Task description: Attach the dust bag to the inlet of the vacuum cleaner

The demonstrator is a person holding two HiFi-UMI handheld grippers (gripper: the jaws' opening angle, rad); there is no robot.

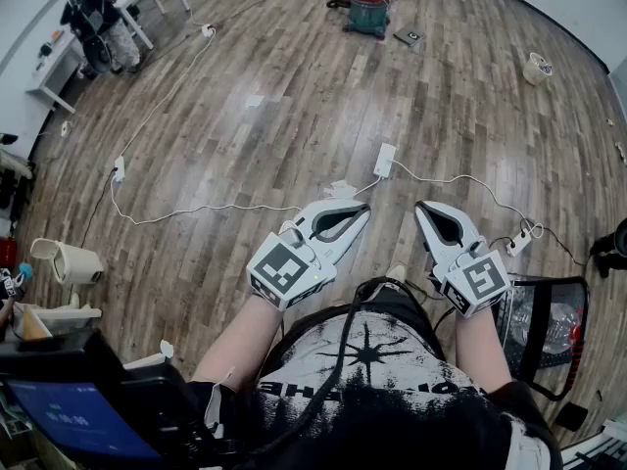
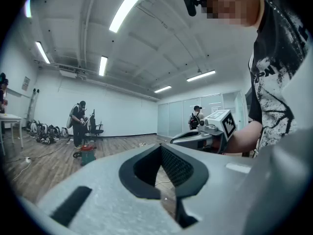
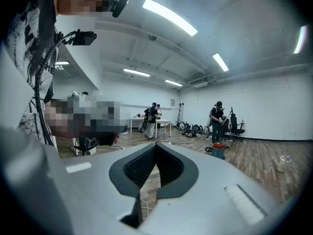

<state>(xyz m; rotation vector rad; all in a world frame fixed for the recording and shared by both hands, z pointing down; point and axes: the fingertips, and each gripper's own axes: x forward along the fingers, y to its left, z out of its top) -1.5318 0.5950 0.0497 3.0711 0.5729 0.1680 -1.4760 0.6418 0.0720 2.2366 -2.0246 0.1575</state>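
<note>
The vacuum cleaner [image 1: 369, 10], a red and teal drum with a dark hose, stands far off on the wooden floor at the top of the head view. It also shows small in the left gripper view [image 2: 87, 154] and the right gripper view [image 3: 218, 151]. I cannot make out a dust bag in any view. My left gripper [image 1: 364, 207] and right gripper [image 1: 422, 207] are held side by side in front of the person's torso, well away from the vacuum. Both are shut with nothing between the jaws [image 2: 160, 146] [image 3: 155, 145]. The right gripper [image 2: 205, 133] also appears in the left gripper view.
White power strips [image 1: 385, 160] and cables [image 1: 196, 209] lie on the floor just ahead. A small flat grey item [image 1: 409, 36] lies beside the vacuum. A wire basket [image 1: 544, 326] stands at right, a cluttered desk with a screen [image 1: 69, 414] at lower left. People stand by tables [image 1: 98, 13] far left.
</note>
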